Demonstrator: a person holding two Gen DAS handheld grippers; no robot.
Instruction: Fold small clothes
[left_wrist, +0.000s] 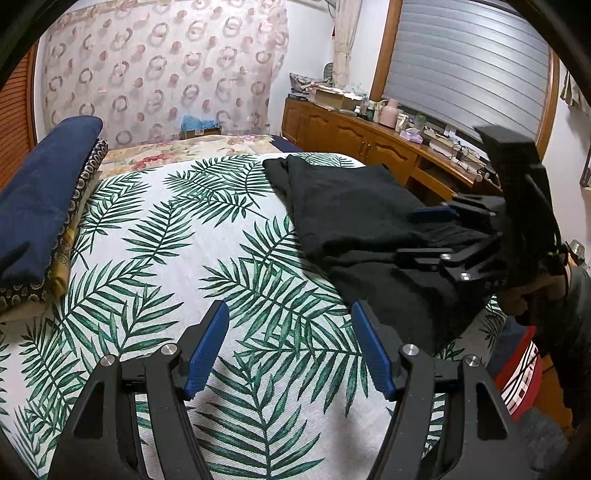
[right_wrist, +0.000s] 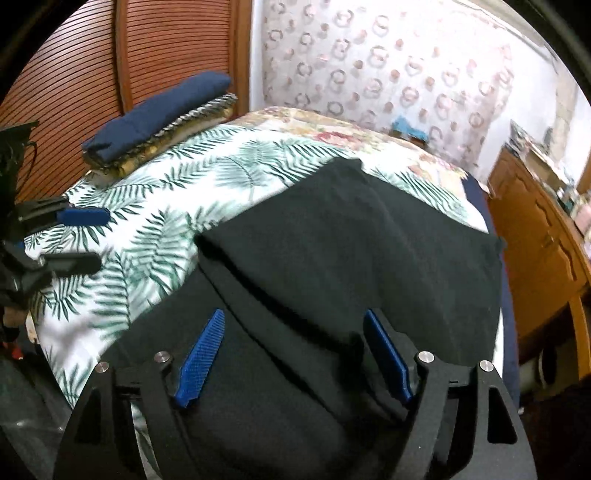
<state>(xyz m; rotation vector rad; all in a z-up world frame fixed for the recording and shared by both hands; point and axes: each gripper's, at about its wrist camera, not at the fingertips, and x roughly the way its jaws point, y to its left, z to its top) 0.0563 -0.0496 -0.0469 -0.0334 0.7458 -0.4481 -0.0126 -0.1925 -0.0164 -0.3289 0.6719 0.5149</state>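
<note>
A black garment (left_wrist: 351, 210) lies folded on the right side of the palm-leaf bedspread (left_wrist: 184, 240). In the right wrist view the black garment (right_wrist: 332, 240) fills the middle. My right gripper (right_wrist: 294, 314) hovers just over its near part, blue pads wide apart and pressing on nothing. The left wrist view shows that right gripper (left_wrist: 417, 234) from the side, held by a hand above the cloth's right edge. My left gripper (left_wrist: 289, 308) stands open over bare bedspread, left of the garment, with nothing between its fingers. It also appears in the right wrist view as the left gripper (right_wrist: 100, 239).
A stack of folded clothes with a navy piece (left_wrist: 40, 192) on top sits at the bed's far left edge, seen again as the navy stack (right_wrist: 159, 110). A wooden cabinet (left_wrist: 351, 133) with clutter runs along the right of the bed. A red item (left_wrist: 517, 373) lies below the bed's right edge.
</note>
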